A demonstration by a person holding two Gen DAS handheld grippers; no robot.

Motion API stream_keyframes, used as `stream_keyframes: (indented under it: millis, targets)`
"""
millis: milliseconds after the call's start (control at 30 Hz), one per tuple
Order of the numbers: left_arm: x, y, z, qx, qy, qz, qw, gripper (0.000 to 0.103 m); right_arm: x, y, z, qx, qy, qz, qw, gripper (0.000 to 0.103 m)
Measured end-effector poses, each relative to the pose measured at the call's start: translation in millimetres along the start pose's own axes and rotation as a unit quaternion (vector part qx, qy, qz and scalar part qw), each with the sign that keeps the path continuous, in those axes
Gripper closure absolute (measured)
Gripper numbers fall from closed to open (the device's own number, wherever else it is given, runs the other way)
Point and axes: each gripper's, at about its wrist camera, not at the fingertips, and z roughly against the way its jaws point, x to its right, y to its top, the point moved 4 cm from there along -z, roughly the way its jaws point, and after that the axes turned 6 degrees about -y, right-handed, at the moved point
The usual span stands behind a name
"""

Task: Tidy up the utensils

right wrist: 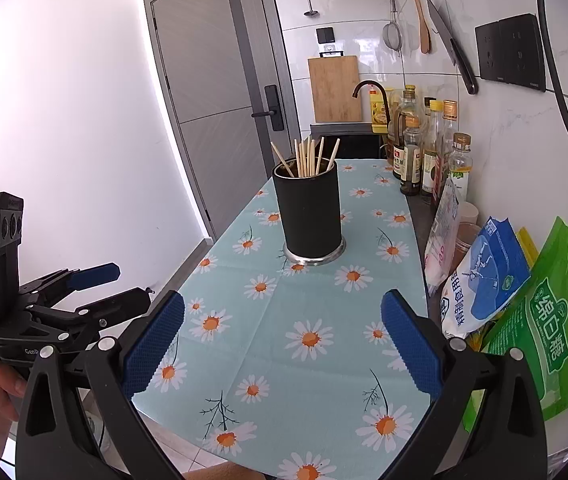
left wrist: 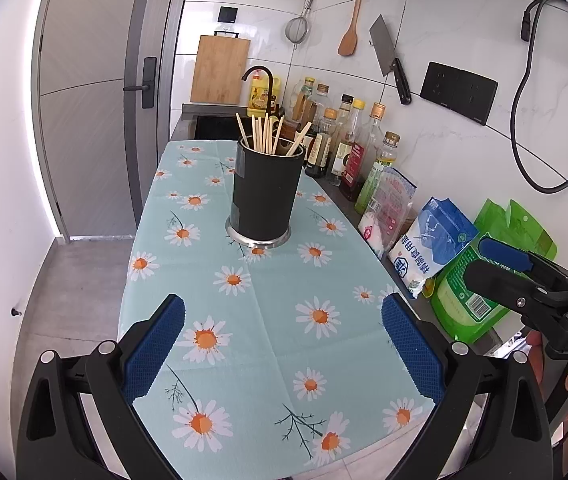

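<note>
A black cylindrical utensil holder (left wrist: pixel 264 192) with a steel base stands upright on the daisy-print tablecloth (left wrist: pixel 267 320). Several wooden chopsticks (left wrist: pixel 268 134) stand inside it. It also shows in the right wrist view (right wrist: pixel 311 212), with the chopsticks (right wrist: pixel 308 157) sticking out of its top. My left gripper (left wrist: pixel 283 344) is open and empty, low over the near end of the cloth. My right gripper (right wrist: pixel 282 340) is open and empty too, beside the left one. Each gripper shows in the other's view, the right (left wrist: pixel 500 264) and the left (right wrist: pixel 123 284).
Sauce and oil bottles (left wrist: pixel 348 148) line the wall on the right. Bags of salt (left wrist: pixel 432 248) and sugar (left wrist: pixel 480 280) lie near the counter's right edge. A cleaver (left wrist: pixel 390 58), wooden spatula (left wrist: pixel 351 20) and strainer (left wrist: pixel 298 28) hang on the tiled wall. A sink with black tap (left wrist: pixel 261 84) lies behind.
</note>
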Motion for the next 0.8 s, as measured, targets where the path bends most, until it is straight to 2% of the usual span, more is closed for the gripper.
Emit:
stream_keyframes:
  millis: [800]
  targets:
    - [9,-6,-6,-0.021,-0.007,-0.006,0.9997,0.007,-9,-7,0,-0.015,0.004,0.01,1.0,0.005]
